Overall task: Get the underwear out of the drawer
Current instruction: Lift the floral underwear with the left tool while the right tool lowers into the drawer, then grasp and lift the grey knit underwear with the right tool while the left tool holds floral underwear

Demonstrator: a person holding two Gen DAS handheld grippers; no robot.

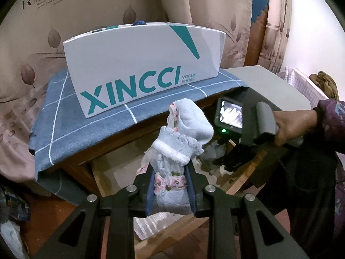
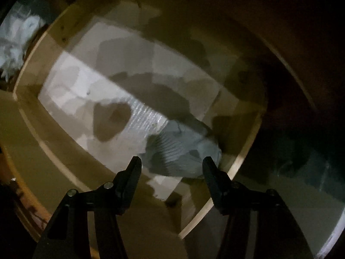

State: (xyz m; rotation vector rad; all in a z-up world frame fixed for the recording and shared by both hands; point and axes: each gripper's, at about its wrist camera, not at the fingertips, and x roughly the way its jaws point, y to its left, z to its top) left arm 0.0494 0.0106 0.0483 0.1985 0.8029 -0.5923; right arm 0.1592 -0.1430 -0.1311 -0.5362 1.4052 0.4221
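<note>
Clamping a white lace-trimmed underwear (image 1: 181, 142), the left claw (image 1: 170, 185) holds it raised above the open drawer (image 1: 120, 172), below the table's front edge. Pointing down into the drawer, the right claw (image 2: 172, 166) stands part open, pads not pressing the grey garment (image 2: 183, 149) near the drawer's corner.

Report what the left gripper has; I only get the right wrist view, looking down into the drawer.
Observer: The left gripper is clamped on white lacy underwear with pink flowers, held above the open drawer.
Operator: Name what stands above the drawer.
Observer: A white shoebox lettered XINCCI, on a blue checked cloth.
Operator: Describe my right gripper from outside.
Observer: A hand holds the right gripper, tipped down into the drawer beside the held piece.
</note>
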